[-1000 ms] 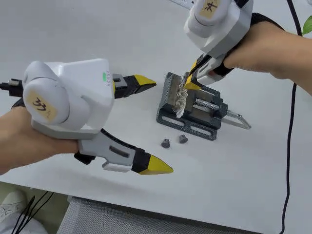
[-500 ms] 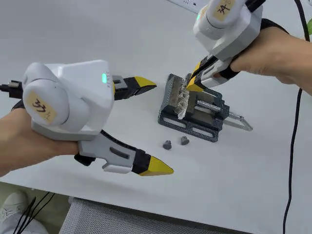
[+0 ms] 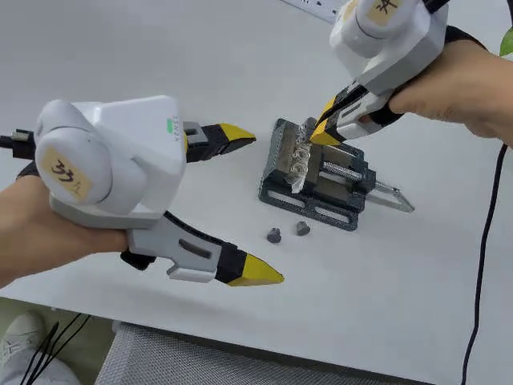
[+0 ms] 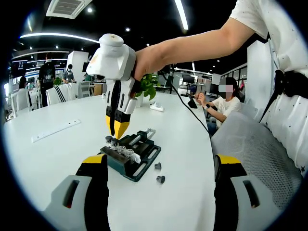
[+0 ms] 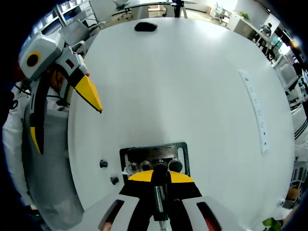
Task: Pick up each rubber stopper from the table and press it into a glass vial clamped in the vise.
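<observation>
A dark vise (image 3: 321,204) (image 4: 139,159) (image 5: 154,151) stands on the white table, with a row of glass vials (image 3: 298,164) (image 4: 126,151) (image 5: 137,167) clamped in it. Dark stoppers sit in some of the vials. Two loose rubber stoppers (image 3: 274,235) (image 3: 302,228) lie just in front of the vise, also seen at stoppers (image 4: 157,166) (image 5: 103,163). My right gripper (image 3: 325,138) (image 4: 117,130) (image 5: 160,177) hangs shut just above the vial row, nothing visibly held. My left gripper (image 3: 252,204) (image 4: 161,161) (image 5: 65,115) is wide open, left of the vise, above the table.
A black cable (image 3: 481,241) runs down the table's right side. A power strip (image 3: 317,6) lies at the far edge, and a long white strip (image 5: 255,108) (image 4: 53,131) beyond the vise. The table's near edge is just below my left gripper. People sit at other tables.
My right gripper has lifted slightly up and to the right off the vial row. The left gripper has stayed open in place.
</observation>
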The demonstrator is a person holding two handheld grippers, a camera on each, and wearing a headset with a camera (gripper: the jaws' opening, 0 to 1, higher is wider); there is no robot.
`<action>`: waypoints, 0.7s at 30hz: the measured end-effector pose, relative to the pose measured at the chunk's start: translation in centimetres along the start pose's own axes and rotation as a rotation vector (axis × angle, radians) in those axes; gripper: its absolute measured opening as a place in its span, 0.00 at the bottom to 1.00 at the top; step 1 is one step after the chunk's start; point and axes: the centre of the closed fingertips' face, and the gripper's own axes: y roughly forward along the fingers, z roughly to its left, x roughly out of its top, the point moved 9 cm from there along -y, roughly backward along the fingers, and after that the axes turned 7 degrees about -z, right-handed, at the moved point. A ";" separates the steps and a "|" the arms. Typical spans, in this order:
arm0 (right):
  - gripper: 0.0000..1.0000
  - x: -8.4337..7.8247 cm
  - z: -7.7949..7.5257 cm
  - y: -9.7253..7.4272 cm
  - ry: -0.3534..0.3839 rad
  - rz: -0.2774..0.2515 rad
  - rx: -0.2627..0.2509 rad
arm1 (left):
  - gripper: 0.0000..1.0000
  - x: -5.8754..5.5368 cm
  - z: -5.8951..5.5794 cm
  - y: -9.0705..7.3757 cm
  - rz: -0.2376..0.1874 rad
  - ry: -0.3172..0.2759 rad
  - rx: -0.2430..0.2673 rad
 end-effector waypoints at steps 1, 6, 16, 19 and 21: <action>0.03 0.0 0.0 -0.1 -0.002 -0.007 -0.001 | 0.91 0.0 0.0 0.0 -0.001 0.000 0.000; 0.01 -0.2 -0.1 0.2 0.011 -0.018 -0.002 | 0.91 0.0 0.0 0.0 -0.002 -0.001 0.001; 0.01 -0.2 0.0 0.6 0.016 -0.024 0.015 | 0.91 -0.1 0.1 0.1 0.005 -0.004 0.000; 0.01 -0.3 -0.2 0.8 0.015 -0.024 0.015 | 0.91 -0.2 0.2 0.1 0.003 -0.006 0.002; 0.01 -0.3 -0.2 0.7 0.018 -0.024 0.018 | 0.91 -0.2 0.2 0.1 0.003 -0.008 0.002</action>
